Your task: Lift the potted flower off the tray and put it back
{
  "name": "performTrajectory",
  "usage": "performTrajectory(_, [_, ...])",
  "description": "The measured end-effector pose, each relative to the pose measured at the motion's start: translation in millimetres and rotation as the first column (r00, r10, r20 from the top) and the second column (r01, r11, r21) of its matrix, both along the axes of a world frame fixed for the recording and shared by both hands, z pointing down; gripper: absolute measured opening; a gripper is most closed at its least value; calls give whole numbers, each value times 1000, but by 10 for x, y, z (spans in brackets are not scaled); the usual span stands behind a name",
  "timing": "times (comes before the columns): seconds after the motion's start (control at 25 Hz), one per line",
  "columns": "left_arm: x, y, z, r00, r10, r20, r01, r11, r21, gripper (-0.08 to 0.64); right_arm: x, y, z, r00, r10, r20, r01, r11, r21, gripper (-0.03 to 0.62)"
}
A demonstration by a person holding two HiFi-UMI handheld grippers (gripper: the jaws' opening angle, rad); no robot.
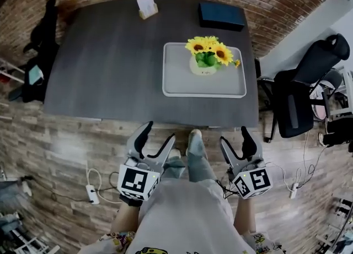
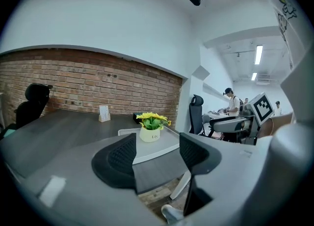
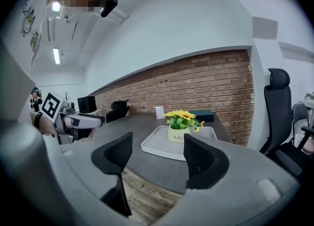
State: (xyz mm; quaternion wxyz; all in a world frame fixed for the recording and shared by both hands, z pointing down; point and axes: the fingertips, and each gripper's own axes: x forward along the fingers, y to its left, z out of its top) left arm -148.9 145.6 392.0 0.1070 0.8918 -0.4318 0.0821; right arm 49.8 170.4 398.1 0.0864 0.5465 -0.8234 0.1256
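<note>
Overhead, the head view shows the potted flower [image 1: 207,57] upright in the upper right part of the white tray [image 1: 182,85], at centre right of the dark grey surface [image 1: 110,65]. The left hand-held gripper [image 1: 159,131] and right hand-held gripper [image 1: 234,135] hover low in the frame, well apart from the tray. The left gripper view shows its jaws released, spread with nothing between them, the flower on the tray beyond, just above the gap; the right gripper view shows its jaws likewise spread and empty, the flower mid-frame on the tray.
</note>
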Motion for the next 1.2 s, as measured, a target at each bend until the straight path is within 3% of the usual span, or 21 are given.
performTrajectory(0.36, [292, -567, 39, 1000, -11, -2, 11, 1000, -9, 293, 211, -647, 42, 999, -48, 4, 48, 999, 4, 345])
performTrajectory(0.76, [732, -1532, -325, 998, -63, 3, 62, 995, 73, 307, 579, -1723, -251, 991, -134, 15, 132, 988, 74, 353])
performTrajectory(1.2, [956, -1870, -366, 994, -107, 8, 106, 991, 76, 307, 656, -2114, -296, 964, -264, 24, 261, 960, 98, 373])
